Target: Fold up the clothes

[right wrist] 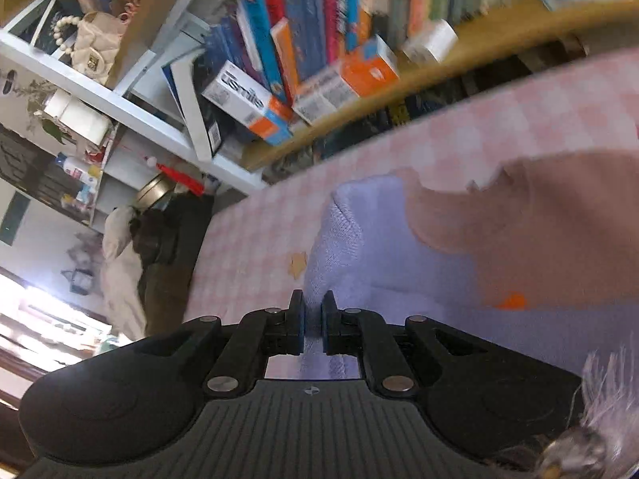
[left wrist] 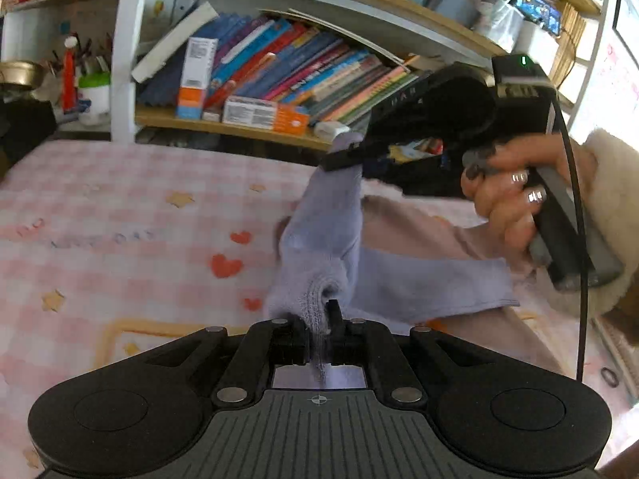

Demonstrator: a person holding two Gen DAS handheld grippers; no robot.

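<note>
A lavender knit garment (left wrist: 319, 231) hangs stretched between my two grippers above the bed. My left gripper (left wrist: 319, 315) is shut on a bunched edge of it at the bottom of the left wrist view. Further off and higher, my right gripper (left wrist: 343, 155) is shut on the garment's other end, held by a hand (left wrist: 511, 199) in a fluffy cream sleeve. Part of the lavender cloth (left wrist: 431, 287) trails flat to the right. In the right wrist view the right gripper (right wrist: 312, 307) pinches the lavender knit (right wrist: 359, 247) between its pads.
A beige-pink garment (left wrist: 419, 231) (right wrist: 539, 215) lies on the pink checked bed sheet (left wrist: 139, 219) (right wrist: 439, 139) under and beside the lavender one. A bookshelf (left wrist: 279, 68) (right wrist: 319, 20) crammed with books and boxes runs along the bed's far edge. A black cable (left wrist: 579, 239) hangs from the right gripper.
</note>
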